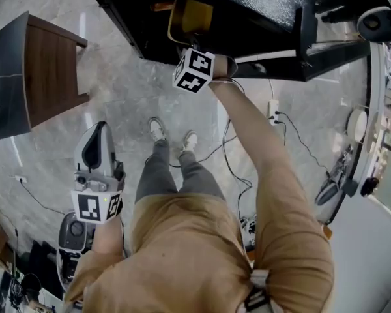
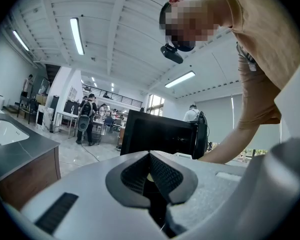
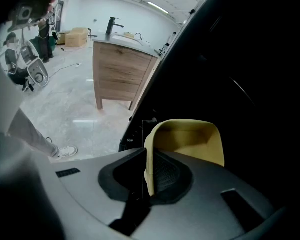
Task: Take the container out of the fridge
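Yellow is what catches the eye: the container [image 3: 190,144] sits right at the mouth of the black fridge [image 3: 250,59], its open top pale against the dark inside. The right claw [image 3: 149,156] has it, jaws nearly together with the container's near wall pinched between the ribbed pads and the rest of the tub beyond them. Whether the container rests on a shelf cannot be made out.

From the head view, the person's right arm stretches forward and the right claw [image 1: 190,47] is tucked under the fridge's [image 1: 247,5] edge, with the container [image 1: 190,18] just past its marker cube.

The left claw [image 1: 99,135] hangs well apart from the fridge, low at the person's left side over the marble floor [image 1: 117,90]. In its own view the left claw [image 2: 150,169] has its jaws together with nothing between them, pointing level towards the fridge across the room.

A wooden cabinet [image 3: 121,74] stands beside the fridge, and the person's white shoes [image 1: 158,129] are planted on the floor.
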Available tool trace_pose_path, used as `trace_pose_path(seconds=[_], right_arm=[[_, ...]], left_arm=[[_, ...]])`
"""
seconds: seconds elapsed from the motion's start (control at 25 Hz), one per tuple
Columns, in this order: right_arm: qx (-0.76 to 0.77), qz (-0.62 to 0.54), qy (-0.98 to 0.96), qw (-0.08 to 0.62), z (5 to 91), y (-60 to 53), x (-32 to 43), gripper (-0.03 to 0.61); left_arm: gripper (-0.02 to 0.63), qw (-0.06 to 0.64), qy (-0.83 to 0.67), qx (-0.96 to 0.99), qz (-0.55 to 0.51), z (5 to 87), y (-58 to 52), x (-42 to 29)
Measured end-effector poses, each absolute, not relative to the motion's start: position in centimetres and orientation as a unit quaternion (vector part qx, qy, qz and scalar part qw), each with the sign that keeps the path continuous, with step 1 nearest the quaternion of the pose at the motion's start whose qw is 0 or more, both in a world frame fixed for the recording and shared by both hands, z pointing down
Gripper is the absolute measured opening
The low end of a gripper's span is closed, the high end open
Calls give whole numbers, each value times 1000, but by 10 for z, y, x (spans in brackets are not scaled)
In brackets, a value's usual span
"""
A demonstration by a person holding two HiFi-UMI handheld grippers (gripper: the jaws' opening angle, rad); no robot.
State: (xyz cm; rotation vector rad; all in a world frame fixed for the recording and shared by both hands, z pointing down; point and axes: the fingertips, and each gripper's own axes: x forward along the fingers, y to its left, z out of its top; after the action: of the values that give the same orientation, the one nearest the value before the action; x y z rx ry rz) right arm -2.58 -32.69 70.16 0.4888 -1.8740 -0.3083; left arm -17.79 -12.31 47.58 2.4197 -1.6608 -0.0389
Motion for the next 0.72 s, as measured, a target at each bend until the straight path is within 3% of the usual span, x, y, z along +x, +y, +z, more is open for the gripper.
trace_pose_path(seconds=[0.72], right_arm=[[225, -126, -836, 484, 629, -263, -43, 20]], left_arm=[[0, 63, -562, 824, -28, 432, -84, -160]])
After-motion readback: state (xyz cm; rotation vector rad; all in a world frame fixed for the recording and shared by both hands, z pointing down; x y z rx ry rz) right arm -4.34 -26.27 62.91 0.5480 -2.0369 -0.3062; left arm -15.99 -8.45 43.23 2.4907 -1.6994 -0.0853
